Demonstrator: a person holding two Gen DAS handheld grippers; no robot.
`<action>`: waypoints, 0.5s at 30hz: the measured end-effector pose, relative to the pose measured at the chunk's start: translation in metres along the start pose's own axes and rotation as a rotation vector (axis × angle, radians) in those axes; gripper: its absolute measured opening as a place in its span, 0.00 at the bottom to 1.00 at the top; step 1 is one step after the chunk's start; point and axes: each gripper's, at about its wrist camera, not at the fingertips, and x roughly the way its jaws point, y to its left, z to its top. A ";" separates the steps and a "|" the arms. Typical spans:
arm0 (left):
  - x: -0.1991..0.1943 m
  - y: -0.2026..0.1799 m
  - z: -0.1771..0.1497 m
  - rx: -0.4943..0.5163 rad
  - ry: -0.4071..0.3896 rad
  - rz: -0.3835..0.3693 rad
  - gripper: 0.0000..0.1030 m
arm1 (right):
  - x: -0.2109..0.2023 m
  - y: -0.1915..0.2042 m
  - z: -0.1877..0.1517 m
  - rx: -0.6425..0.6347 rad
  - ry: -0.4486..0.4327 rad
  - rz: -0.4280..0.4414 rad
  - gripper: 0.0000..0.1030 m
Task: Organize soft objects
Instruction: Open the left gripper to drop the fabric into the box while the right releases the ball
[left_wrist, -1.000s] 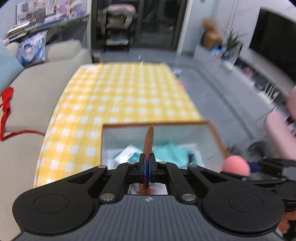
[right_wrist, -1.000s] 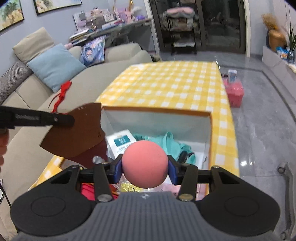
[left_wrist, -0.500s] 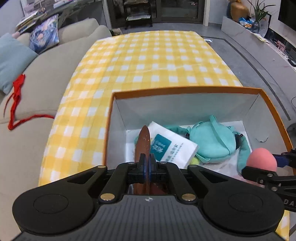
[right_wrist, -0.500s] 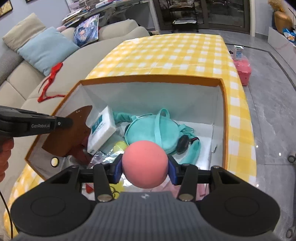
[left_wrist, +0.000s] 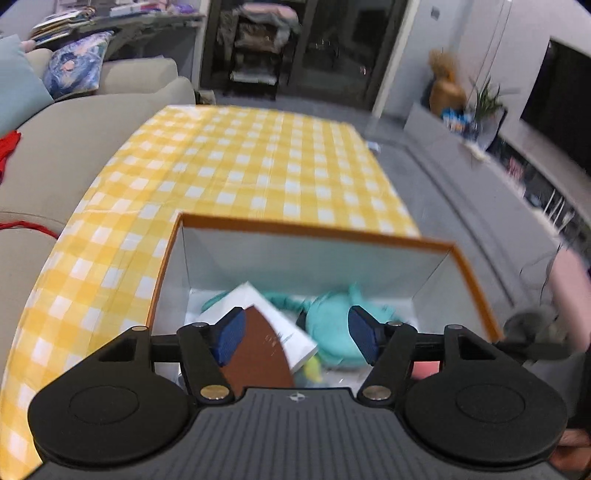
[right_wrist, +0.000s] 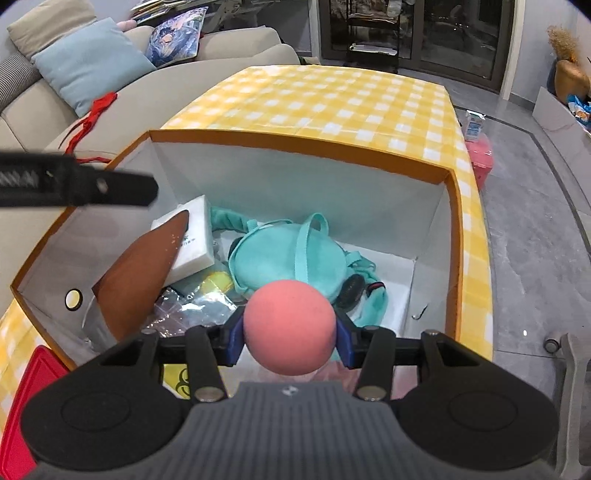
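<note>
An orange-rimmed white box (right_wrist: 306, 144) stands on the yellow checked table (right_wrist: 332, 96). In it lie a teal pouch (right_wrist: 284, 266), a white tissue pack (right_wrist: 192, 240) and a brown leather piece (right_wrist: 136, 277) leaning at the left. My left gripper (left_wrist: 295, 334) is open and empty above the box; the brown piece (left_wrist: 255, 350) lies below it. It also shows in the right wrist view (right_wrist: 85, 188), raised over the box's left wall. My right gripper (right_wrist: 290, 332) is shut on a pink foam ball (right_wrist: 290, 326) over the box's near side.
A beige sofa (right_wrist: 55, 110) with cushions and a red cord runs along the left. A red flat thing (right_wrist: 22, 398) lies at the near left of the box. A pink container (right_wrist: 480, 158) stands on the grey floor at the right.
My left gripper opened and let go of the brown leather piece, which now lies in the box, and rose. My right gripper with the ball moved lower over the box.
</note>
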 end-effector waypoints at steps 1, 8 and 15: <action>-0.004 0.000 0.000 -0.020 -0.022 -0.006 0.81 | -0.001 0.001 0.000 -0.002 -0.001 -0.004 0.47; -0.018 -0.006 0.004 0.013 -0.095 0.033 0.84 | -0.004 0.007 0.001 0.009 -0.011 -0.040 0.51; -0.031 0.002 0.003 -0.069 -0.059 -0.020 0.84 | -0.003 0.018 0.001 0.002 -0.012 -0.084 0.61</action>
